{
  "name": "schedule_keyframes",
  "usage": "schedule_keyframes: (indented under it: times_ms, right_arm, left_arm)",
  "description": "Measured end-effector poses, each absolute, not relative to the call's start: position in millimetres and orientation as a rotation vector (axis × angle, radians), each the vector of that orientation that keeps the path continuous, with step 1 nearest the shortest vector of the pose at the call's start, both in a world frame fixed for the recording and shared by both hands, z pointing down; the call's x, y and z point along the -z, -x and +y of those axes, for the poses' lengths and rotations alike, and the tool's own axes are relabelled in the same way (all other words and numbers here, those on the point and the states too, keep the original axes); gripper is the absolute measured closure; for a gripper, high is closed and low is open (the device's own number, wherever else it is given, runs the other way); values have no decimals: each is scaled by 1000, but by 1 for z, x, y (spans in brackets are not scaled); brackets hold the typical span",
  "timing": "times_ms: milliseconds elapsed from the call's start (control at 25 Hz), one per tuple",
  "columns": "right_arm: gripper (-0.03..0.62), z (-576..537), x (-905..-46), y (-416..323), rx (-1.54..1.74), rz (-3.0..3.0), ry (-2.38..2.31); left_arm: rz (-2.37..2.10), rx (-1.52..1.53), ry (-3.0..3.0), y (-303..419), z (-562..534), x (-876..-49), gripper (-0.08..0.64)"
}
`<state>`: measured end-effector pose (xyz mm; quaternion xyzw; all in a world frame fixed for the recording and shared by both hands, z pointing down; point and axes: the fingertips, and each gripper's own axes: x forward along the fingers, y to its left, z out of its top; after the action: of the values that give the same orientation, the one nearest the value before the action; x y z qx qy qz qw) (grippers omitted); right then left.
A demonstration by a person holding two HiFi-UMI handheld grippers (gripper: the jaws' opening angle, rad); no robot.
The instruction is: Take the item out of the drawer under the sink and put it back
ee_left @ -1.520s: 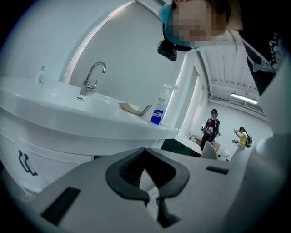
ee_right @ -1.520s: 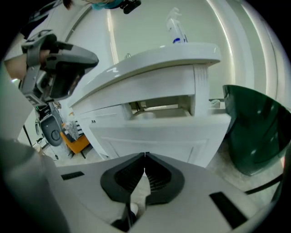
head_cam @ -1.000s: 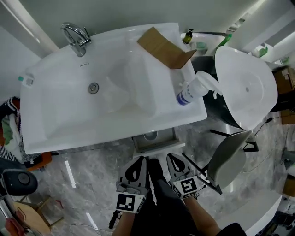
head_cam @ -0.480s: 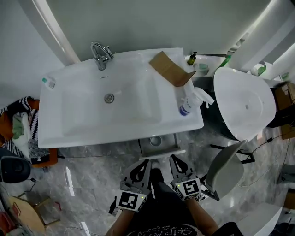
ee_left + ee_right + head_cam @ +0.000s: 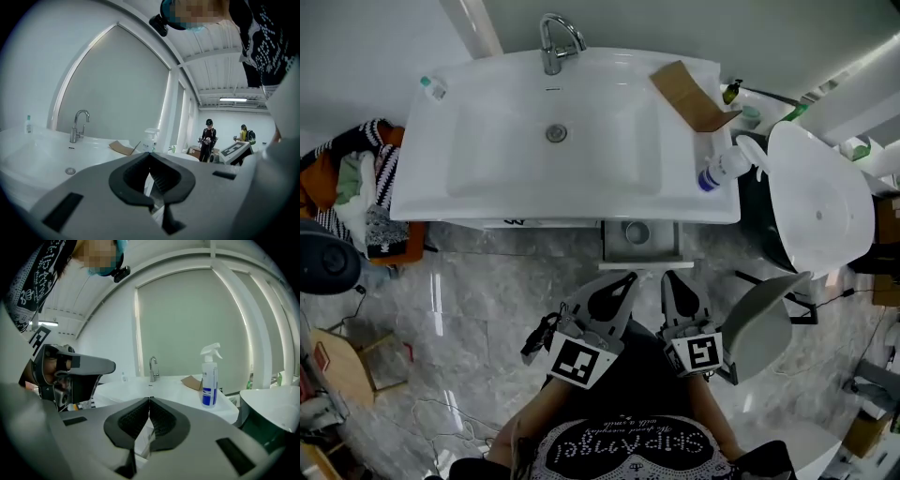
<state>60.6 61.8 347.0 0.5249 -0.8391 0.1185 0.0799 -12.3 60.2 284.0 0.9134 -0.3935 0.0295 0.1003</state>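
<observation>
Left gripper (image 5: 625, 280) is pinched closed on nothing, just in front of the drawer (image 5: 619, 265), which only pokes out a bit from under the sink (image 5: 487, 187). The item (image 5: 636, 232) sits in the drawer, round and greyish, too small to make out. Right gripper (image 5: 674, 277) is closed and empty too.

Nothing reads cleanly for you here. The white dotted lettering on your black shirt (image 5: 623, 448) is upside down and can't be resolved. The spray bottle (image 5: 209, 380) has a blue-and-white label, print too small. The cubes on your left gripper (image 5: 625, 281) and right gripper (image 5: 673, 278) carry square black-and-white marker patterns, no characters. The label on the small bottle (image 5: 432, 87) is unreadable.
</observation>
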Motion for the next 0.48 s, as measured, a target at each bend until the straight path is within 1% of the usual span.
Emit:
schedule_keyframes:
  times_ms: [480]
  right_arm:
    - [572, 59, -327, -40, -270, -2595, -1483]
  left_arm:
    - [-1078, -155, -2799, 9, 64, -285, 557]
